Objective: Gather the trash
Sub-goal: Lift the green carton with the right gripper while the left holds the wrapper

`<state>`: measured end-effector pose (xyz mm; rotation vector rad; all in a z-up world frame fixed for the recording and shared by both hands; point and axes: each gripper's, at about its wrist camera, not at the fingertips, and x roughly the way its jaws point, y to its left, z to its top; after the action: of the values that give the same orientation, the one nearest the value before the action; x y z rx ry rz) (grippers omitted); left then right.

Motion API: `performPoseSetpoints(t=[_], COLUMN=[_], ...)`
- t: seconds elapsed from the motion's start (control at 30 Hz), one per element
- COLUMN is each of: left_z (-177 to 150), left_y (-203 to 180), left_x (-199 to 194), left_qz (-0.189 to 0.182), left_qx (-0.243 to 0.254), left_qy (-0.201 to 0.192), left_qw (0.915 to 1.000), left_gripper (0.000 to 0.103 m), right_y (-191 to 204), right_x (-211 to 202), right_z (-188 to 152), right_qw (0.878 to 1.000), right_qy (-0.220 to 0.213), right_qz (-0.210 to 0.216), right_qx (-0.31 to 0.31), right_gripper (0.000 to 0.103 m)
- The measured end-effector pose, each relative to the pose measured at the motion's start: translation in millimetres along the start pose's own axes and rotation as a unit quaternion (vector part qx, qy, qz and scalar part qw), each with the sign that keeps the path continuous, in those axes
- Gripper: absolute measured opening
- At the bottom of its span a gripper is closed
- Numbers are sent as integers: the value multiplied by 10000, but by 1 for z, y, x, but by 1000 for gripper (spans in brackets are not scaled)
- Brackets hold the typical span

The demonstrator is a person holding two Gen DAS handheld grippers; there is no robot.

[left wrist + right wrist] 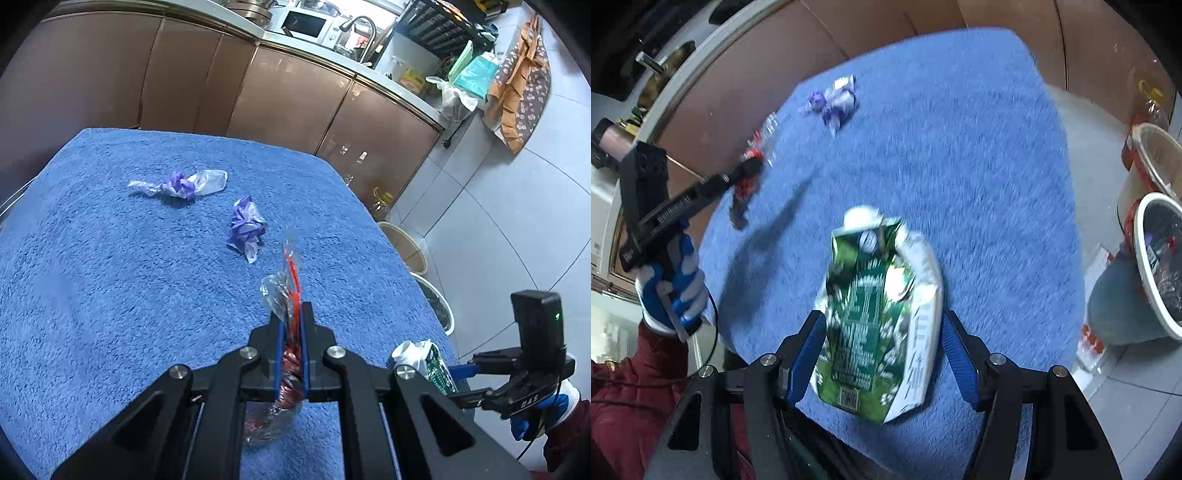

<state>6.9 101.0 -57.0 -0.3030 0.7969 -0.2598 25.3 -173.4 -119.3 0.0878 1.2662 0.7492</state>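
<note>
A blue towel (110, 277) covers the table. My left gripper (291, 314) is shut on a clear plastic wrapper with red print (286, 288), held just above the towel; the right wrist view shows this gripper (751, 168) at the left. A crushed green and white carton (871, 295) with a white cap lies on the towel near its front right edge. My right gripper (882, 321) is open, one blue finger on each side of the carton. The left wrist view shows that carton (424, 360) and the right gripper (461, 384) beside it. Two crumpled purple and clear wrappers (181, 184) (245, 227) lie farther back.
A white-rimmed bin (1141, 258) holding trash and a beige basket (1156, 147) stand on the tiled floor right of the table. Brown cabinet doors (288, 103) run behind the table, with a microwave and a tap on the counter above. Bottles stand on the floor by the cabinets.
</note>
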Motion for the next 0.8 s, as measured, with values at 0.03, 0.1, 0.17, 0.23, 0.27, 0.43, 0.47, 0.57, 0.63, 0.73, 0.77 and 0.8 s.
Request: performPoseSetpoints(t=[0.03, 0.1, 0.17, 0.23, 0.27, 0.43, 0.47, 0.57, 0.63, 0.73, 0.77, 0.8], left_z=[-1, -1, -2, -3, -3, -8, -9, -12, -13, -11, -9, -7], left_y=[2, 6, 9, 12, 14, 19, 19, 17, 14, 9, 8, 5], left_x=[-2, -5, -8, -9, -10, -12, -12, -13, -12, -10, -8, -5], left_qz=[0, 1, 5, -1, -8, -69, -77, -86, -77, -75, -82, -100], left_qx=[-7, -29, -55, -96, -109, -134, -123, -65, -32, -7, 1, 16], left_qy=[-16, -55, -84, -104, -107, -129, -122, -96, -72, -25, 1, 39], left_qw=[10000, 10000, 9999, 9999, 9999, 9998, 9998, 9999, 9999, 10000, 10000, 9999], left_gripper=[7, 7, 7, 7, 7, 7, 7, 7, 7, 7, 7, 7], right_y=[2, 6, 12, 22, 27, 41, 41, 39, 36, 35, 32, 29], right_x=[0, -3, -6, -6, -4, 12, 17, 24, 27, 24, 20, 15], right_z=[0, 2, 4, 6, 7, 11, 14, 20, 21, 20, 18, 17], right_qw=[10000, 9999, 9994, 9991, 9988, 9970, 9966, 9963, 9957, 9950, 9942, 9927], right_qy=[0, -28, -22, 62, 127, 480, 537, 614, 558, 358, 212, 60], right_qz=[10, 158, 322, 360, 376, 467, 519, 552, 734, 930, 1050, 1185], right_qx=[-16, -26, -84, -227, -295, -387, -337, -239, -113, 39, 121, 196], right_gripper=[62, 52, 39, 35, 35, 35, 35, 17, 15, 13, 13, 13])
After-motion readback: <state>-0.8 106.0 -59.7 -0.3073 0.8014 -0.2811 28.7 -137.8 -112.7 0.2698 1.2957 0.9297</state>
